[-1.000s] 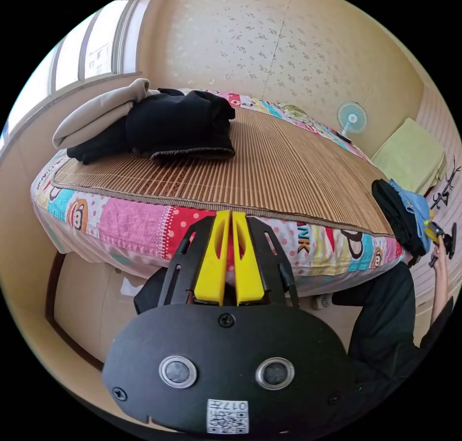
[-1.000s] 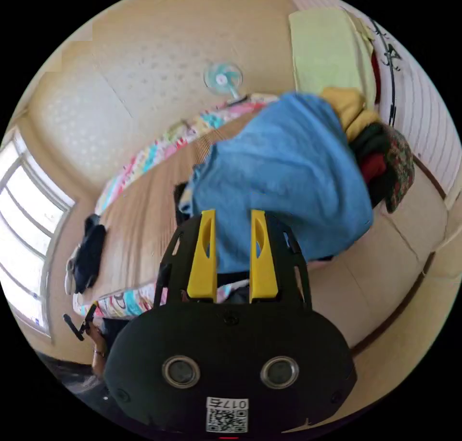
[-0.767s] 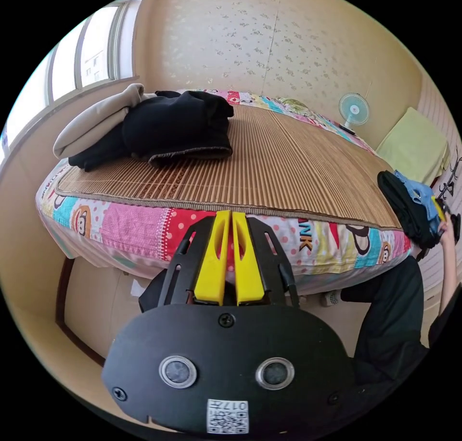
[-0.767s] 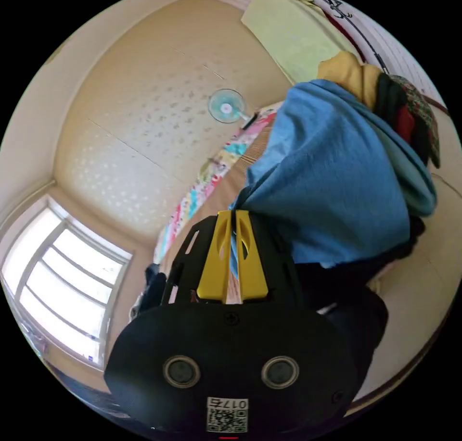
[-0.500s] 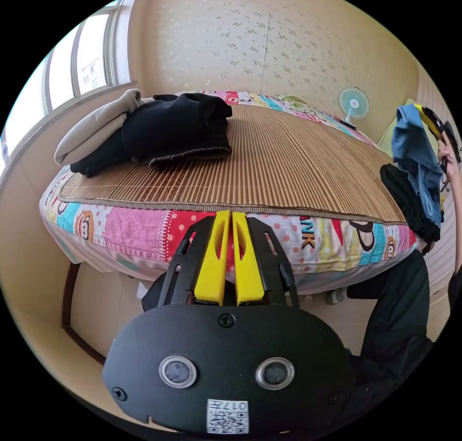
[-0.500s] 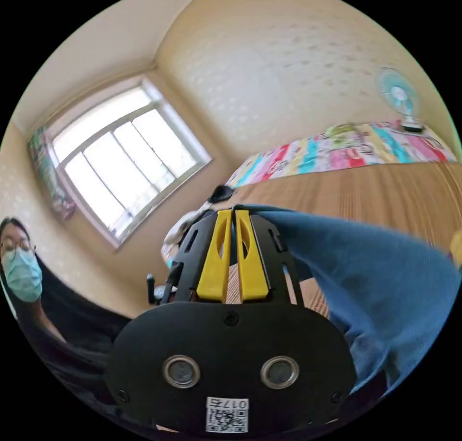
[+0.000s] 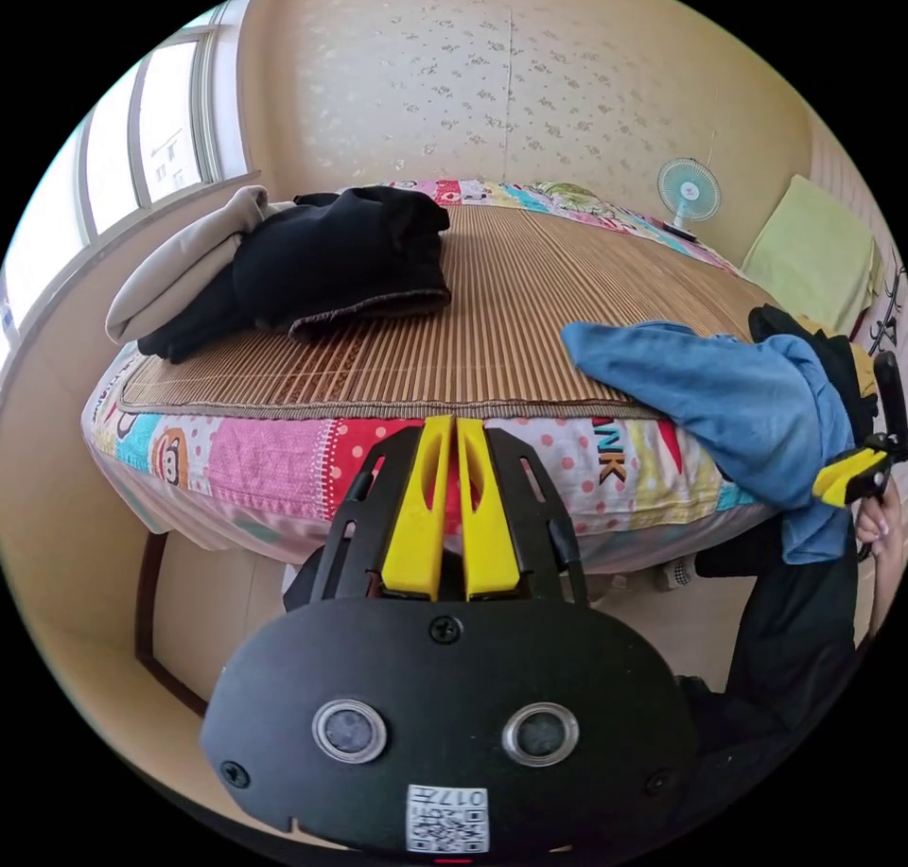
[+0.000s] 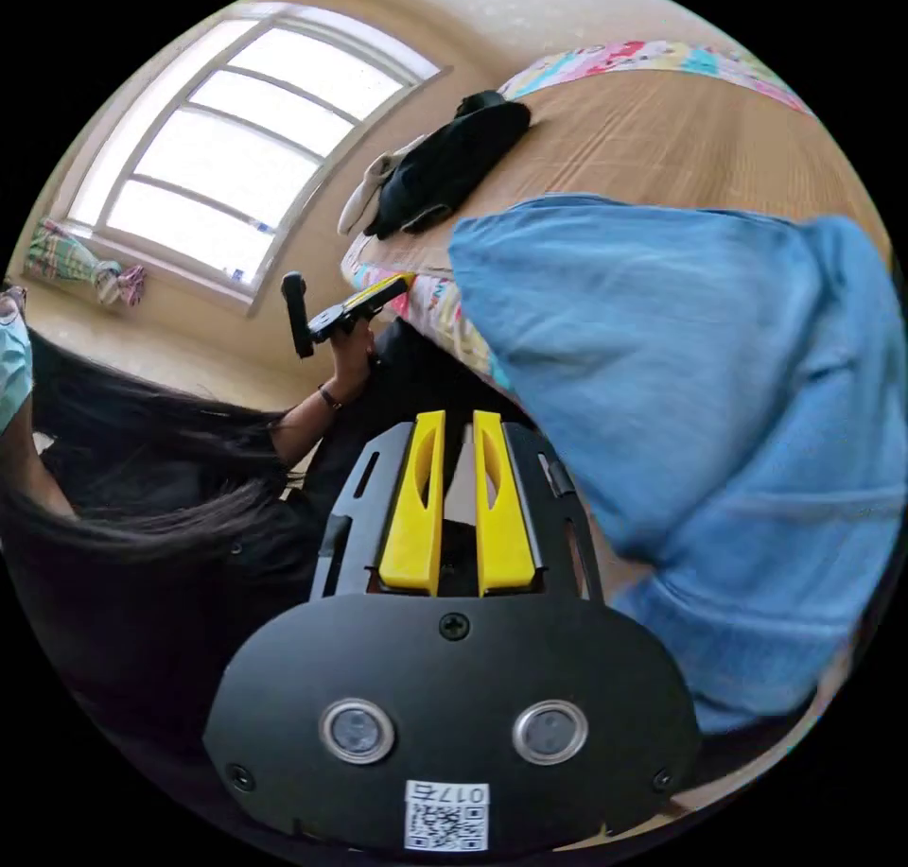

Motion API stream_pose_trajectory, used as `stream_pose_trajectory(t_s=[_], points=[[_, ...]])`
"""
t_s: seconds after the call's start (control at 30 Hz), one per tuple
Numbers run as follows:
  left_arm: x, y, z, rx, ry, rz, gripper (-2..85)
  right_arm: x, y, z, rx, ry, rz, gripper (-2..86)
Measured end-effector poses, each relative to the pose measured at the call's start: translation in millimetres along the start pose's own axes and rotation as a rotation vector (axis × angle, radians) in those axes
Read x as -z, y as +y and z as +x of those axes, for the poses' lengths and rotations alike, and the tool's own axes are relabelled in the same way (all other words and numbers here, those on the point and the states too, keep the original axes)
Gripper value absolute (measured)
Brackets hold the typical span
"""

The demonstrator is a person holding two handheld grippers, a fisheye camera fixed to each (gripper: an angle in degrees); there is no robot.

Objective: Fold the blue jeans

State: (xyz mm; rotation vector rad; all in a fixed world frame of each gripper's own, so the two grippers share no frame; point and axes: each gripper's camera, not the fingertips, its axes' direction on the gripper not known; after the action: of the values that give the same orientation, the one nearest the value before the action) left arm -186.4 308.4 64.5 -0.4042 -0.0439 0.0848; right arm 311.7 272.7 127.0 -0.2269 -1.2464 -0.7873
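Right gripper view has the blue jeans (image 8: 681,375) lying in a loose heap over the near edge of the bed (image 8: 662,139), where half a second ago the cloth was pinched between this gripper's jaws and hanging in the air; the right gripper (image 8: 459,475) now has its jaws narrowly parted with nothing between them, so the garment has been let go. Left gripper view shows the same jeans (image 7: 719,394) at the right of the bamboo mat (image 7: 492,309), part on the mat and part spilling over the edge, with the right gripper (image 7: 851,475) just beside them. The left gripper (image 7: 449,503) hangs below the bed edge, jaws closed together on nothing. Judging from this, the jeans are fetched but unspread, and no fold is begun
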Motion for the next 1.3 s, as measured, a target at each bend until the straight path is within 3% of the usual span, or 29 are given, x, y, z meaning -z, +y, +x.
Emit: stream_pose_trajectory(t_s=[0.2,0.23,0.33,0.43,0.5,0.6,0.67,0.77,0.9,0.97,1.0,1.1,1.17,1.23,1.3], points=[[-11,6,-3,0.022,0.049,0.001,-1.0,97,73,30,-0.27,0.509,0.368,13.3],[-13,8,-2,0.029,0.052,0.001,-1.0,87,69,40,-0.266,0.507,0.363,15.1],[-17,10,5,0.039,0.041,-0.004,-1.0,8,22,76,-0.298,0.423,0.074,13.7],[-19,12,18,0.033,-0.005,0.005,-1.0,-17,-6,46,-0.278,0.694,0.009,11.4],[-14,15,32,-0.01,-0.018,0.051,-1.0,-8,-7,32,-0.254,0.665,0.058,9.7],[-16,17,55,-0.049,-0.084,0.057,-1.0,31,-18,29,-0.173,0.348,0.122,7.2],[-23,18,70,-0.053,-0.164,0.045,-1.0,83,-31,33,-0.09,0.027,0.308,4.1],[-39,14,83,-0.084,-0.172,0.001,-1.0,138,-50,51,-0.062,-0.19,0.583,2.4],[-46,14,89,-0.099,-0.176,0.002,-1.0,165,-59,63,-0.138,-0.084,0.928,1.7],[-50,14,89,-0.104,-0.164,0.003,-1.0,137,-48,69,-0.156,0.093,1.174,1.6],[-51,14,88,-0.104,-0.16,0.004,-1.0,124,-50,72,-0.165,0.131,1.186,1.6],[-56,12,88,-0.101,-0.145,0.005,-1.0,48,-97,102,-0.242,0.222,0.796,1.7],[-59,10,88,-0.097,-0.138,0.005,-1.0,-30,-133,130,-0.27,0.276,0.356,1.8],[-62,8,88,-0.097,-0.136,0.006,-1.0,-63,-130,134,-0.214,0.262,0.277,1.9],[-65,5,87,-0.098,-0.137,0.008,-1.0,-73,-119,127,-0.161,0.27,0.315,2.1]])
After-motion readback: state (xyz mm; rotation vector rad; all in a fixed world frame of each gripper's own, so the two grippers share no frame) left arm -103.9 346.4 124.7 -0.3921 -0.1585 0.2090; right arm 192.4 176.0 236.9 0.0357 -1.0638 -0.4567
